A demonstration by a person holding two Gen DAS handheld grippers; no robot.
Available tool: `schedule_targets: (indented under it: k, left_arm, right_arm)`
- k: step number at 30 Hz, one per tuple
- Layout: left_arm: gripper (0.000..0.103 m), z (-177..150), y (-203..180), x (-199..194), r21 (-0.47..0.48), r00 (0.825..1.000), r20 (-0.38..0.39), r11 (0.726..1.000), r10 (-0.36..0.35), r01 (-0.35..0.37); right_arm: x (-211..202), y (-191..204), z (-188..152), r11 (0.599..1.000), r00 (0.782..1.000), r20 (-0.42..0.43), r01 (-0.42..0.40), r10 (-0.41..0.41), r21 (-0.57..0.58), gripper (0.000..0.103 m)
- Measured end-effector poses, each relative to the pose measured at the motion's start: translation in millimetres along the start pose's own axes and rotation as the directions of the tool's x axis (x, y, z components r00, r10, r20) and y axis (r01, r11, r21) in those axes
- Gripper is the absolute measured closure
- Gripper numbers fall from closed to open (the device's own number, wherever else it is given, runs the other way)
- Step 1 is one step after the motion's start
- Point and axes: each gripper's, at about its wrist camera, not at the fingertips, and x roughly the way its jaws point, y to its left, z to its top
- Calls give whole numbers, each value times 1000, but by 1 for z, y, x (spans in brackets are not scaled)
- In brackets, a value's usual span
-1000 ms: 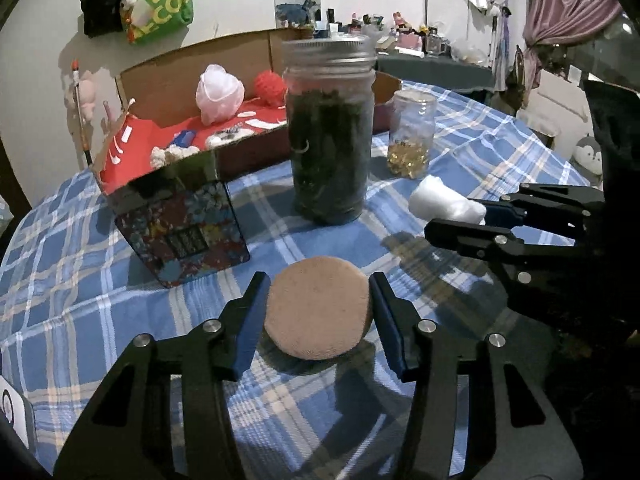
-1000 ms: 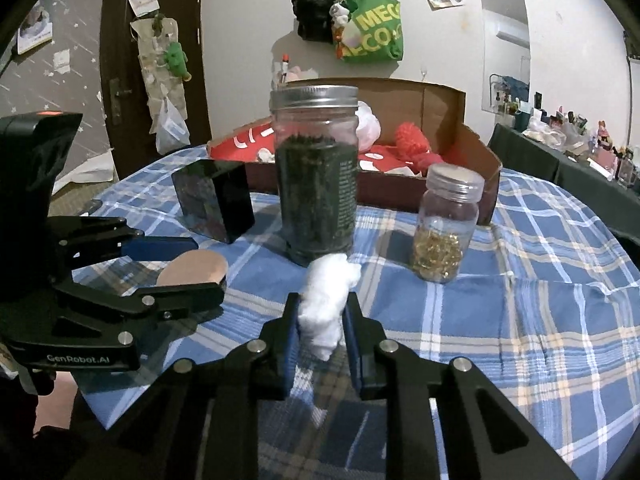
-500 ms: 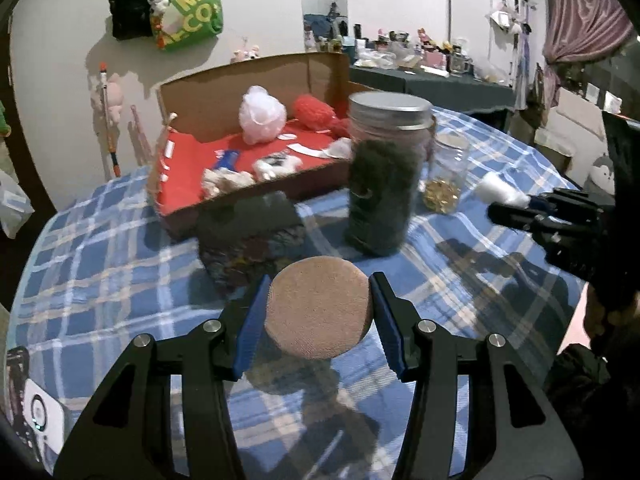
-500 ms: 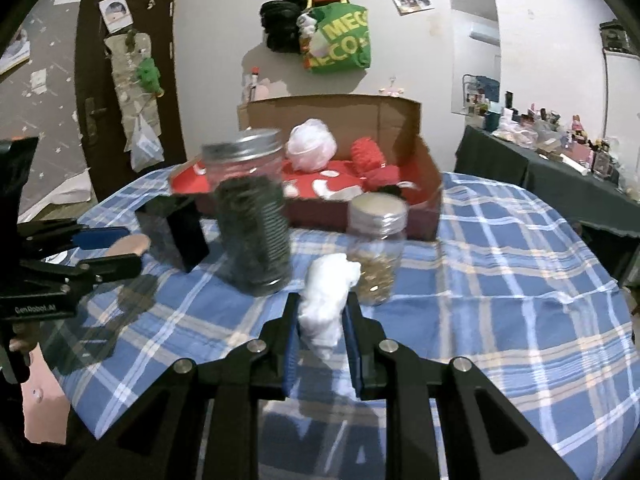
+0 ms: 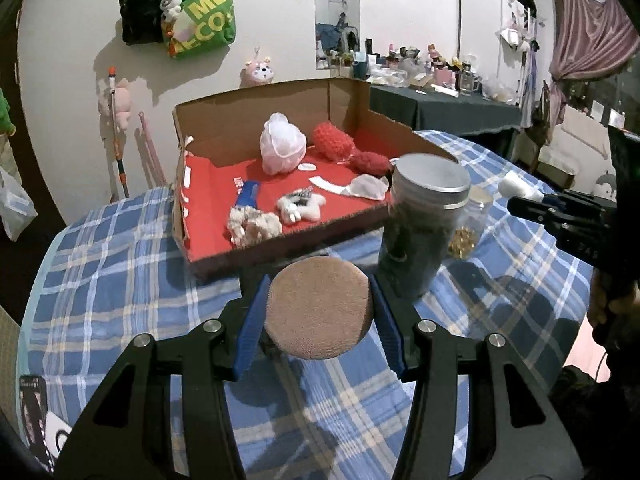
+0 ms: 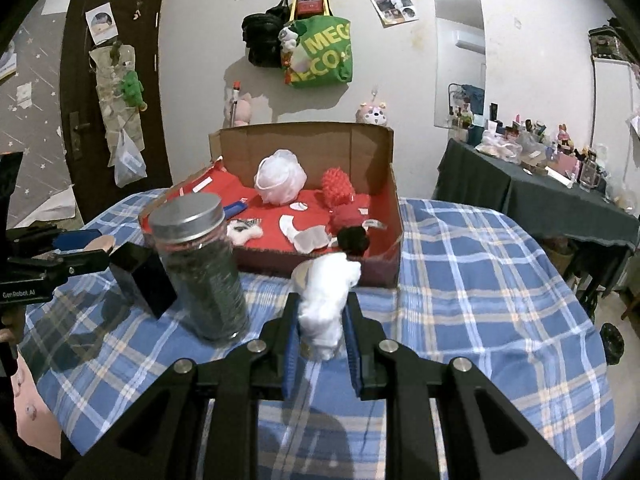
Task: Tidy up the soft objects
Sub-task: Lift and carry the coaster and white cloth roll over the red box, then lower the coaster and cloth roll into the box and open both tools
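tablecloth (image 5: 120, 280): blue plaid | box (image 5: 248, 120) lining: red (brown outside) | puff (image 5: 318, 312): tan

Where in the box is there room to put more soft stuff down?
The box has bare red floor at its left end, beside the blue thing, and a strip behind the white puff. The right end is crowded: red balls, white scraps. The jar blocks the front edge.

Small jar (image 6: 301, 276) sits mostly hidden behind the white wad (image 6: 326, 312) between the right fingers; beyond the left fingers, the dark box is nearly hidden.
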Motion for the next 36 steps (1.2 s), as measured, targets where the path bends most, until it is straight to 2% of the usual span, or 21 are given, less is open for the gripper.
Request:
schedule_targets:
  k: [10,19,22,26,30,32,36]
  left_arm:
    - [54,30,7,22,22,999,-22,999,-29,29]
    - [54,66,12,56,69,993,-82,994,-81,86]
    - [54,81,12,73,90,988,-116,989,-104,114]
    - [54,102,16,100,114,979,-166,984,-117,137]
    - [54,123,21,134,124,968,-215,980,-127,156]
    - [54,130,23,153,129,959,-251,978,-131,167]
    - [54,136,21,187,152,945,-306,974,-113,166]
  right_arm:
    - [21,-5,27,998,1000,-22,-19,17,-54,81]
    - [61,-6,62,983,983,-116,-156,145,-92,81]
    - [83,-6,79,968,960,-175,-237,220,-86,81]
    - [114,-3,103,949,930,-247,-301,271,-92,81]
    - [153,-1,120,939,899,-326,-334,294,-76,81]
    - [176,0,126,934,873,-379,-353,307,-59,81]
    - [216,0,131,940,848,-445,-339,286,-43,81]
